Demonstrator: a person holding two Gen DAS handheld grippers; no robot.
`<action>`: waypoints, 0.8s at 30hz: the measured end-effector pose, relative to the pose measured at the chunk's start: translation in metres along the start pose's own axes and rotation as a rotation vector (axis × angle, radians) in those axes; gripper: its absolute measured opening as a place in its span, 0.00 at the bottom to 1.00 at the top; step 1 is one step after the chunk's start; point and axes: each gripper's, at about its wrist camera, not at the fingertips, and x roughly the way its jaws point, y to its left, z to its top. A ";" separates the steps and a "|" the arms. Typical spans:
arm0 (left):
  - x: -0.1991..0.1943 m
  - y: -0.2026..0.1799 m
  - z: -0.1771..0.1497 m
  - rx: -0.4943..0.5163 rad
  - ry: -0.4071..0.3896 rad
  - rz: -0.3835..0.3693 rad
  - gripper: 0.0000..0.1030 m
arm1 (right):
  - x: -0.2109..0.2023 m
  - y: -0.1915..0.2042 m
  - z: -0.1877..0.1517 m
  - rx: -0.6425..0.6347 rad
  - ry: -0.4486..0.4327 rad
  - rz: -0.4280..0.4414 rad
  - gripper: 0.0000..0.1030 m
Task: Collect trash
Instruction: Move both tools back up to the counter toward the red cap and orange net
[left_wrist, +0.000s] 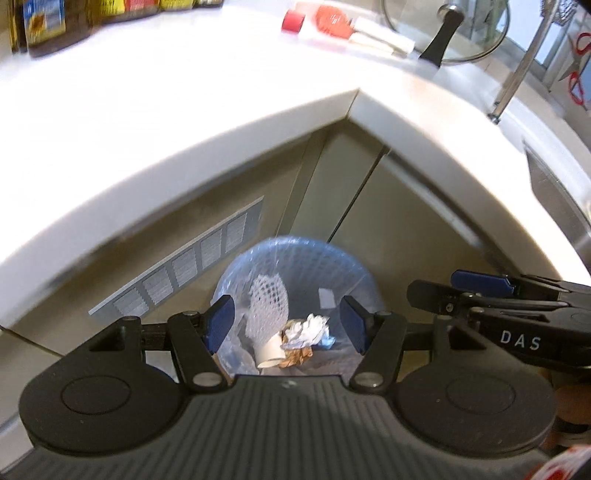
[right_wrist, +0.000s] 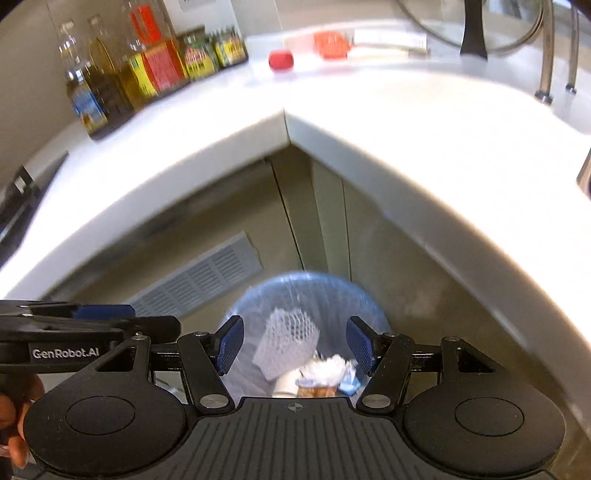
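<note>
While both grippers hang side by side above the floor, the bin (left_wrist: 295, 280) stands below them in the inner corner of the white counter (left_wrist: 184, 122), lined with a clear bag. Seen between the fingers of the left gripper (left_wrist: 286, 321), its jaws about half open with nothing between the blue pads, the trash lies in the bin: a white foam net sleeve (left_wrist: 267, 302), a crumpled white tissue (left_wrist: 312, 326), a brown wrapper (left_wrist: 295, 356), a small white paper cup (left_wrist: 271, 354) and a scrap of blue (left_wrist: 328, 341). The right gripper (right_wrist: 293, 343) is likewise parted and empty — the same heap shows between its pads. On the counter behind stand oil and sauce bottles (right_wrist: 147, 70), with a red cap (right_wrist: 280, 60), an orange brush (right_wrist: 330, 44) and a glass pot lid (left_wrist: 447, 33) further along. A vent grille (left_wrist: 184, 262) sits in the cabinet front left of the bin.
</note>
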 end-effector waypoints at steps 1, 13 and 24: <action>-0.005 -0.002 0.002 0.008 -0.010 -0.003 0.58 | -0.006 0.002 0.003 0.000 -0.013 0.002 0.60; -0.054 -0.015 0.054 0.084 -0.174 -0.024 0.58 | -0.055 0.015 0.046 -0.003 -0.203 -0.020 0.60; -0.070 -0.010 0.099 0.088 -0.269 -0.026 0.58 | -0.070 0.003 0.080 0.024 -0.286 -0.067 0.60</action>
